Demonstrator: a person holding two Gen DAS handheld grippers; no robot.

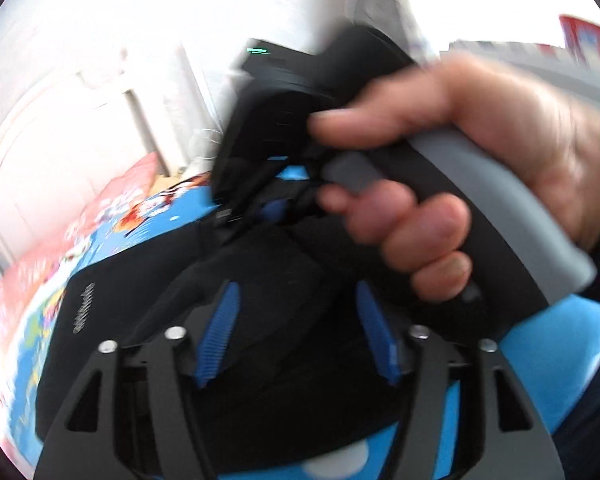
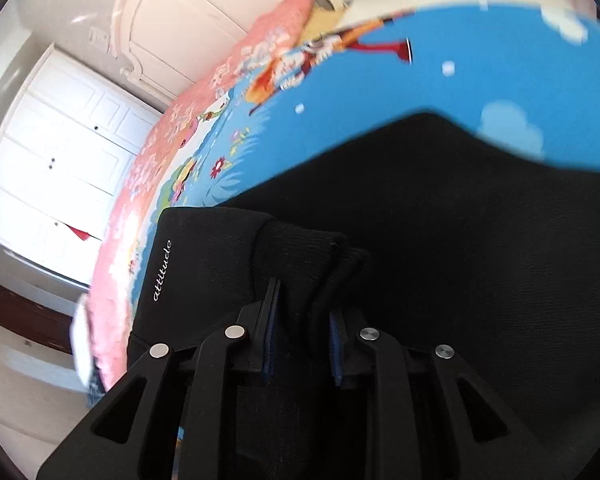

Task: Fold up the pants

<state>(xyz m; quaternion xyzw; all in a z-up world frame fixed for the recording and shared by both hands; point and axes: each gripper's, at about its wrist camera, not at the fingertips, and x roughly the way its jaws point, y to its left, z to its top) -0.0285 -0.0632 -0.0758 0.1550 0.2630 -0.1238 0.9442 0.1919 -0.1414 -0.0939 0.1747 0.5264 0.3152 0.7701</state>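
Note:
Black pants [image 2: 440, 220] with a white "attitude" print lie on a bed with a blue cartoon sheet [image 2: 480, 72]. My right gripper [image 2: 302, 316] is shut on a ribbed cuff of the pants [image 2: 300, 248]. In the left wrist view the pants [image 1: 260, 280] lie under my left gripper [image 1: 296, 300], which is open with its blue pads [image 1: 220, 332] spread over the cloth. The right gripper's body [image 1: 292, 92] and the hand holding it [image 1: 480, 152] fill the upper right of that view.
A pink floral cover [image 2: 160, 152] runs along the bed's far edge. White wardrobe doors [image 2: 60, 152] and a white headboard [image 2: 204, 12] stand behind the bed. The blue sheet also shows in the left wrist view [image 1: 560, 360].

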